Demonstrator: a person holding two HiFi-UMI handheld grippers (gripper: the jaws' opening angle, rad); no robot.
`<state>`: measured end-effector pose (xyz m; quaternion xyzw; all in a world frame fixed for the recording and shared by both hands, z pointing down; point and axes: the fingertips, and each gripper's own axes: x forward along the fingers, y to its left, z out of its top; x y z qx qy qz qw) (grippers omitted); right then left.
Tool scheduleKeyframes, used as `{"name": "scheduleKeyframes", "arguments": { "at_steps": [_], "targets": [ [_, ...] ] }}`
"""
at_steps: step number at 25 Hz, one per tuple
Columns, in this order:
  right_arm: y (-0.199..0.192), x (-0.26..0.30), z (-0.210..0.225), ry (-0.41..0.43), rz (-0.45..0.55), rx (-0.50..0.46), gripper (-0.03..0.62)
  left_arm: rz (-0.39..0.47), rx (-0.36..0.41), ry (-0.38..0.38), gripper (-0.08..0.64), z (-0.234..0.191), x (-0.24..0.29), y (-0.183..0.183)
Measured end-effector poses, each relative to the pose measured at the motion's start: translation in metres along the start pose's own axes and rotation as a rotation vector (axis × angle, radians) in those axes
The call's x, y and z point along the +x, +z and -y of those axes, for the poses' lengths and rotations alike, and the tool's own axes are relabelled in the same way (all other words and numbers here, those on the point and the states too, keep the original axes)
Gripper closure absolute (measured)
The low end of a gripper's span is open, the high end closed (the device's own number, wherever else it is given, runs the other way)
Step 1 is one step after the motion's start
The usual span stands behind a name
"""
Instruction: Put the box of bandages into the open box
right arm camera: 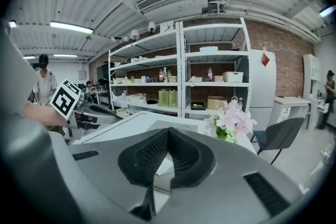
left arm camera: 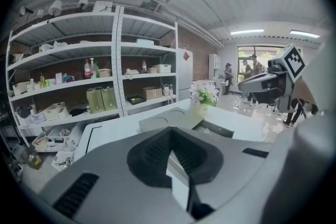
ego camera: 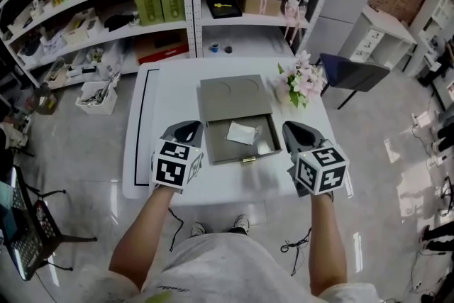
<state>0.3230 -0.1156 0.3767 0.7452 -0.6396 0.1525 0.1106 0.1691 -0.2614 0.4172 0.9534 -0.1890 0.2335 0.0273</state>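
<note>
A small white box of bandages point(ego camera: 241, 132) lies inside the open drawer part of a flat grey box point(ego camera: 229, 98) at the middle of the white table point(ego camera: 164, 92). My left gripper point(ego camera: 186, 130) hovers just left of the drawer, and its jaws are shut with nothing in them. My right gripper point(ego camera: 297, 132) is just right of the drawer, also shut and empty. In the left gripper view the pads point(left arm camera: 157, 150) meet, with the grey box point(left arm camera: 168, 121) beyond them. In the right gripper view the pads point(right arm camera: 155, 153) meet too.
A vase of pink flowers point(ego camera: 302, 79) stands at the grey box's back right corner. White shelving point(ego camera: 188, 3) with boxes and bottles runs behind the table. A dark chair point(ego camera: 351, 71) stands to the right, and a white basket point(ego camera: 98, 97) sits on the floor to the left.
</note>
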Motion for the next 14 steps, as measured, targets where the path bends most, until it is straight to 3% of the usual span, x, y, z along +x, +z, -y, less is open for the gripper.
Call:
{"name": "scheduleKeyframes", "arguments": {
  "at_steps": [14],
  "targets": [
    [-0.0042,-0.003,0.0048,-0.017,0.003,0.016,0.588,0.012,-0.004,-0.001,0.555,0.0,0.001,0.0026]
  ]
}}
